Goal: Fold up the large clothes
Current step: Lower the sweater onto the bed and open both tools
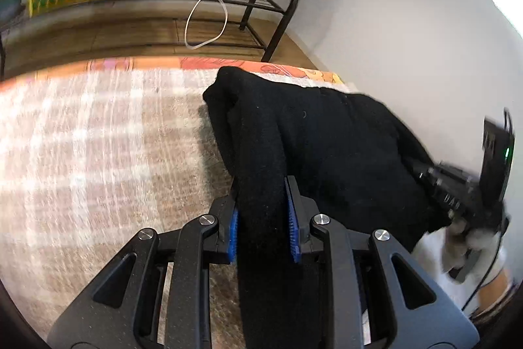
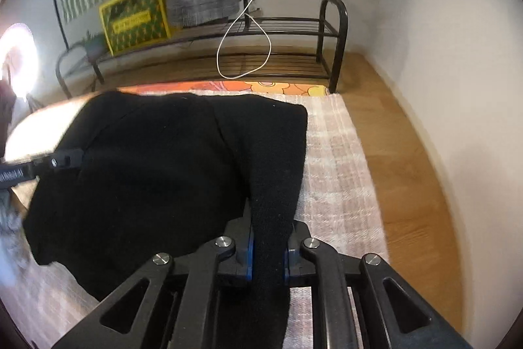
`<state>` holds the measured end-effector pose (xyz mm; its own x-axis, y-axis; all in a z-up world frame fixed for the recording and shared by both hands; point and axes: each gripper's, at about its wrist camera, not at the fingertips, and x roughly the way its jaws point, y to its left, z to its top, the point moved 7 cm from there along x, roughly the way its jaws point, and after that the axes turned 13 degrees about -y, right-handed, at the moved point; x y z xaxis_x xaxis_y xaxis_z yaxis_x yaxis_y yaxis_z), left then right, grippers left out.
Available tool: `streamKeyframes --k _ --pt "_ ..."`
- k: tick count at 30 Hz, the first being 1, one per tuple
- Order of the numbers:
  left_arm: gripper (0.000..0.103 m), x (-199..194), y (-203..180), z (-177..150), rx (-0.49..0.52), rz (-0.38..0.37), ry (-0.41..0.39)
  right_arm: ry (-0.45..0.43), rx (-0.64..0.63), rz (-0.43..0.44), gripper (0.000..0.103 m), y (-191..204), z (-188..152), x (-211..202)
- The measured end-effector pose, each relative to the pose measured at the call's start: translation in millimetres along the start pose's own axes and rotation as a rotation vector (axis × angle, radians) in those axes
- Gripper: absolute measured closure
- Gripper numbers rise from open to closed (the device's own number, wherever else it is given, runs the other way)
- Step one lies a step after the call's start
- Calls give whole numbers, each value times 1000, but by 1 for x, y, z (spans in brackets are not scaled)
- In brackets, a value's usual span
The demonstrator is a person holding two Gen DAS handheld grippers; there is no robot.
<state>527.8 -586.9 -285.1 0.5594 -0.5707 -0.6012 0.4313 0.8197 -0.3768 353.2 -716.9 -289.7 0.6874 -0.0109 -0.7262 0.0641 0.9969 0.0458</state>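
both grippers pinch the black garment [image 2: 147, 172], which hangs partly lifted over the plaid blanket [image 2: 336, 172]: left gripper [image 1: 263, 224] and right gripper [image 2: 268, 246] each clamp an edge. best to carry both edges level and equally taut, so the fold lands square.

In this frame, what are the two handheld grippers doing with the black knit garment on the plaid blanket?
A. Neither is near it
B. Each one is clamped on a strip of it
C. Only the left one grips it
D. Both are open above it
B: the black knit garment runs between the blue pads of the left gripper and of the right gripper, over the plaid blanket.
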Motion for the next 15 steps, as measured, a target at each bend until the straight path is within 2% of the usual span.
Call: streamKeyframes --k 2,5,10,13,15 --pt "79 2 -2 0 15 13 -3 1 2 -15 90 -3 -2 4" --pt "78 -2 0 1 -18 3 2 7 -11 -42 80 0 -4 4" --pt "78 -27 -4 7 20 20 -25 -45 30 -48 58 1 5 -19" --pt "78 -44 -7 12 32 9 -45 -121 25 -45 58 11 5 -43" --pt "78 -57 -10 11 31 -1 -51 -121 1 -9 58 23 -2 -48"
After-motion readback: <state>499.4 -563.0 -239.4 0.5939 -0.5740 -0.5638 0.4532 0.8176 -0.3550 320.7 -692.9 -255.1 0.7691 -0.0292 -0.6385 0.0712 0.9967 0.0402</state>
